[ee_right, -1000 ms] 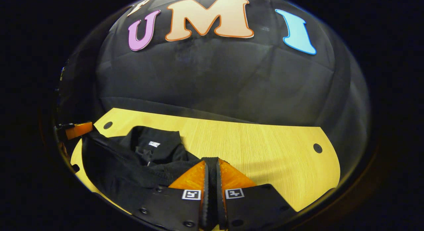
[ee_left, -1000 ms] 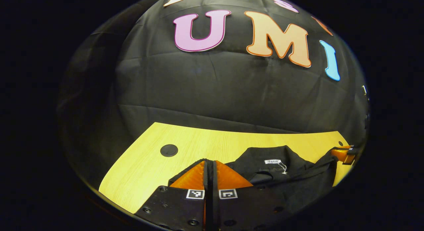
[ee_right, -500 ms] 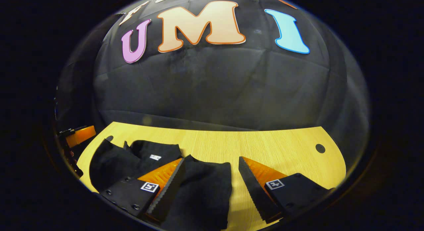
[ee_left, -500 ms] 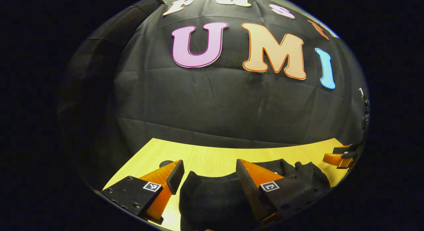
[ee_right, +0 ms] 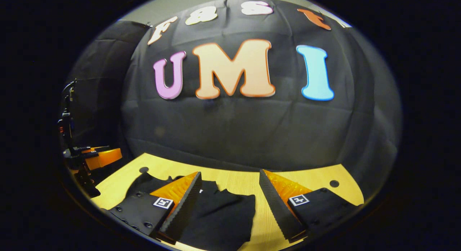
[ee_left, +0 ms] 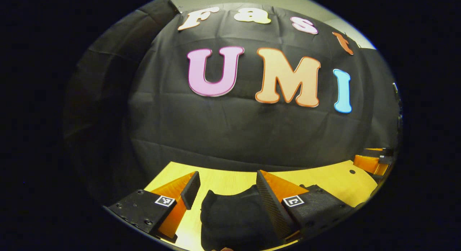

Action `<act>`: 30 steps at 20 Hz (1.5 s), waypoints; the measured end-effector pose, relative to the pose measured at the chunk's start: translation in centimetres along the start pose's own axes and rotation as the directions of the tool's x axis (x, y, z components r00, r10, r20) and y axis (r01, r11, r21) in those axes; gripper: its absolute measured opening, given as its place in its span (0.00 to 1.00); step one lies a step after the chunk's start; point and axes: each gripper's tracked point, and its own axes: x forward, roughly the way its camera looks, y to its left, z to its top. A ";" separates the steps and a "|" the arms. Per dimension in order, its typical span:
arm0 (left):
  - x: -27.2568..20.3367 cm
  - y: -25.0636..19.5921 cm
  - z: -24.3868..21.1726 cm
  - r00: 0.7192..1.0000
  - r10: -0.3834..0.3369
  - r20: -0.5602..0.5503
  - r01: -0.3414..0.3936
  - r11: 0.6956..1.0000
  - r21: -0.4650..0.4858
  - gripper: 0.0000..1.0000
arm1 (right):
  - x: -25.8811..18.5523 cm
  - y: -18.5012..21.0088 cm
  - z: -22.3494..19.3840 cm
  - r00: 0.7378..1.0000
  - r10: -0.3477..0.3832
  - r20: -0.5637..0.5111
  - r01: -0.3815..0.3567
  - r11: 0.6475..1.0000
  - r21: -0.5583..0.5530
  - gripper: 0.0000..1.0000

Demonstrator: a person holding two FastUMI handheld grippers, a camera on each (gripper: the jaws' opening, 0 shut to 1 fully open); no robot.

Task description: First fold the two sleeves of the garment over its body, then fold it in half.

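Black fabric: the garment lies folded into a compact bundle on the yellow wooden table, at the near edge.
Left tongs: spread wide, pinching nothing; the bundle sits low between and below your two fingers, apart from the pads as far as can be told.
Right tongs: likewise spread, empty; the garment lies below the gap and runs toward the left finger, which hides part of it.
Other tool in sight: the right tongs' body shows at the far right of the left gripper view; the left tongs' body shows at the far left of the right gripper view.
Garment's lie: its long axis appears to run left to right between your two hands; in the right gripper view a free edge points toward the near right.
Nearer hand: hard to call; the cloth sits directly under both tools, somewhat more centred under your left.
Fold state, judged: sleeves look tucked in and the halving looks done.
Table: bare wood far of the bundle, with small dark round holes near its corners.
Next move, judged: lift both tools straight up and away, so a finger does not snag the top layer.
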 end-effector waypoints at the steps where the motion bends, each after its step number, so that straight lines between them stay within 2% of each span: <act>1: -1.3 -0.1 1.3 0.999 0.005 0.037 -0.005 1.000 -0.004 0.93 | -1.7 0.1 0.7 1.000 0.008 0.015 -0.008 1.000 -0.006 1.00; 4: -5.7 -0.3 3.9 0.994 0.026 0.111 -0.025 1.000 -0.015 0.92 | -6.6 0.2 1.6 0.998 0.008 0.066 -0.008 1.000 0.000 1.00; 10: -13.1 -1.9 6.5 0.982 0.012 0.186 -0.027 0.996 0.079 0.89 | -15.8 0.6 0.2 0.991 -0.029 0.132 0.025 0.999 0.038 0.99; 13: -16.0 -3.8 5.5 0.985 -0.036 0.169 0.023 0.997 0.079 0.91 | -19.2 1.8 -1.0 0.991 -0.013 0.135 0.003 0.997 0.079 0.99; 15: -17.5 -4.1 4.7 0.988 -0.042 0.147 0.032 0.997 0.071 0.89 | -20.8 1.8 -1.3 0.991 -0.010 0.137 -0.002 0.996 0.091 0.99; 18: -19.4 -4.5 3.2 0.992 -0.033 0.125 0.027 0.999 0.047 0.91 | -22.6 2.4 -0.7 0.983 0.002 0.182 -0.025 0.992 0.125 0.99; 19: -19.8 -4.5 2.1 0.994 -0.022 0.104 0.018 0.999 0.041 0.89 | -23.1 2.5 -0.7 0.980 0.002 0.200 -0.029 0.991 0.131 0.99; 20: -20.1 -4.3 0.9 0.997 -0.008 0.079 0.005 0.999 0.037 0.92 | -23.7 2.4 -0.8 0.978 0.000 0.209 -0.028 0.991 0.133 0.99; 21: -20.5 -4.2 -0.1 0.999 0.005 0.048 -0.006 0.999 0.031 0.89 | -24.0 2.2 -1.2 0.978 -0.004 0.208 -0.023 0.991 0.129 0.99; 22: -21.0 -4.0 -1.1 1.000 0.016 0.024 -0.017 1.000 0.023 0.92 | -24.5 1.9 -1.9 0.980 -0.011 0.200 -0.015 0.992 0.125 0.99; 23: -21.6 -3.9 -1.7 1.000 0.026 0.008 -0.026 1.000 0.014 0.89 | -24.9 1.7 -2.5 0.982 -0.012 0.188 -0.011 0.993 0.121 0.99; 25: -22.4 -3.2 -2.2 0.999 0.052 0.001 -0.052 0.999 0.003 0.92 | -25.4 1.5 -3.8 0.987 -0.007 0.161 -0.013 0.992 0.123 0.99; 27: -22.8 -2.9 -3.1 0.997 0.079 -0.012 -0.079 0.997 0.016 0.89 | -25.7 1.1 -4.6 0.990 -0.003 0.140 -0.016 0.991 0.131 0.99; 30: -23.3 -2.6 -2.9 0.994 0.106 -0.002 -0.105 0.991 0.079 0.92 | -26.2 0.7 -5.1 0.991 0.007 0.133 -0.026 0.990 0.136 0.98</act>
